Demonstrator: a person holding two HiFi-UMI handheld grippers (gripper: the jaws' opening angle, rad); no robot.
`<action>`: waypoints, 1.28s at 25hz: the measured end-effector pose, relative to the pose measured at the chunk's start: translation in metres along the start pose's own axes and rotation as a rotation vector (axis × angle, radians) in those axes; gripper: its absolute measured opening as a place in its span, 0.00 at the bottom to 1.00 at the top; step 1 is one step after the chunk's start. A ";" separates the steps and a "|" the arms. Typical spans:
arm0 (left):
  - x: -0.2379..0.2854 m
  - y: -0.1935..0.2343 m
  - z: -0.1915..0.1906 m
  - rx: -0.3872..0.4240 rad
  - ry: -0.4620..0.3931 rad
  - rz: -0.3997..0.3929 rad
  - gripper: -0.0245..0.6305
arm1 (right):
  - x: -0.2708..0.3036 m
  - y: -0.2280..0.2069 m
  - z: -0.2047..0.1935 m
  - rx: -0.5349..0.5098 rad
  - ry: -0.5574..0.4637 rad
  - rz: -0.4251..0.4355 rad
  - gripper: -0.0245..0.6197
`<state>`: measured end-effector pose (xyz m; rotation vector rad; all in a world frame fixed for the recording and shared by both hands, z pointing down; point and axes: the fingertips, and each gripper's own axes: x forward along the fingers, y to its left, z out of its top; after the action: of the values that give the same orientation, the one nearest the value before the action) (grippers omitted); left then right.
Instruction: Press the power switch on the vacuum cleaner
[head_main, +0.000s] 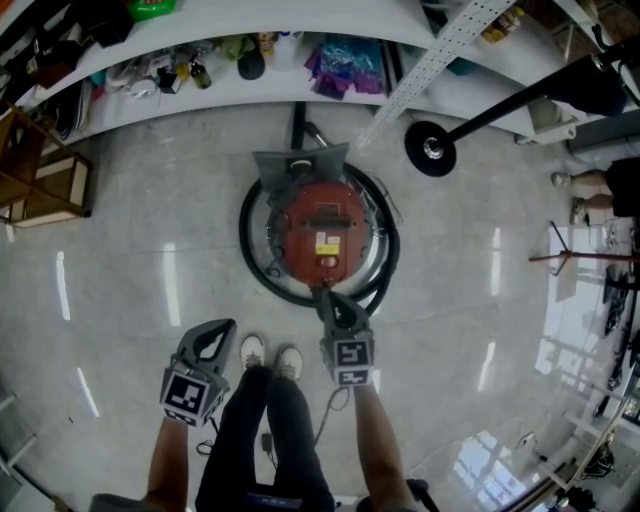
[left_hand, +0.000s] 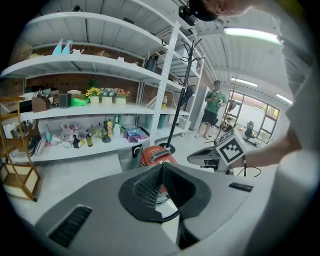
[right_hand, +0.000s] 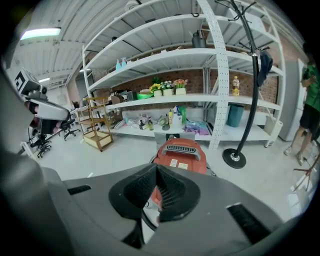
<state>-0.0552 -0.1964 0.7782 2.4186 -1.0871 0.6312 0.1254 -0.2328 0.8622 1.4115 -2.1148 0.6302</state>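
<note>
Your right gripper (head_main: 328, 298) reaches out ahead of you, and its fingers are pressed together with nothing between them; the right gripper view shows the two ribbed pads meeting tip to tip (right_hand: 156, 167). In the head view those tips lie at the near edge of the red vacuum cleaner (head_main: 325, 232). Whether they touch its shell cannot be told from here.

The vacuum cleaner sits on the pale glossy floor (head_main: 130, 250) just in front of your shoes (head_main: 252, 350), with its black hose (head_main: 255, 260) looped around the body in a ring. In the right gripper view it fills the space just beyond the fingers (right_hand: 181, 152), with its slotted grey handle on top and two labels below that. The power switch itself is not clear enough to pick out.

Your left gripper (head_main: 222, 328) hangs lower and to the left, well apart from the vacuum cleaner and beside your left shoe. Its fingers are closed too, empty, tips together (left_hand: 161, 166). Its view looks past them at the vacuum cleaner (left_hand: 152, 155) and catches your right gripper (left_hand: 220, 152) off to the side.

Behind the vacuum cleaner runs a low white shelf (head_main: 200, 90) with bottles and small clutter on it.
</note>
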 end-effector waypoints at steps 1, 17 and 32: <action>0.000 -0.001 -0.001 -0.002 0.001 -0.001 0.05 | 0.004 0.000 -0.001 -0.005 0.005 0.003 0.06; 0.000 -0.002 -0.015 -0.028 0.029 -0.009 0.05 | 0.067 -0.014 -0.033 -0.046 0.091 -0.011 0.06; 0.001 0.014 -0.024 -0.044 0.039 0.012 0.05 | 0.101 -0.021 -0.052 -0.017 0.140 -0.018 0.06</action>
<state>-0.0708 -0.1924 0.8012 2.3543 -1.0893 0.6494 0.1209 -0.2775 0.9691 1.3359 -1.9912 0.6817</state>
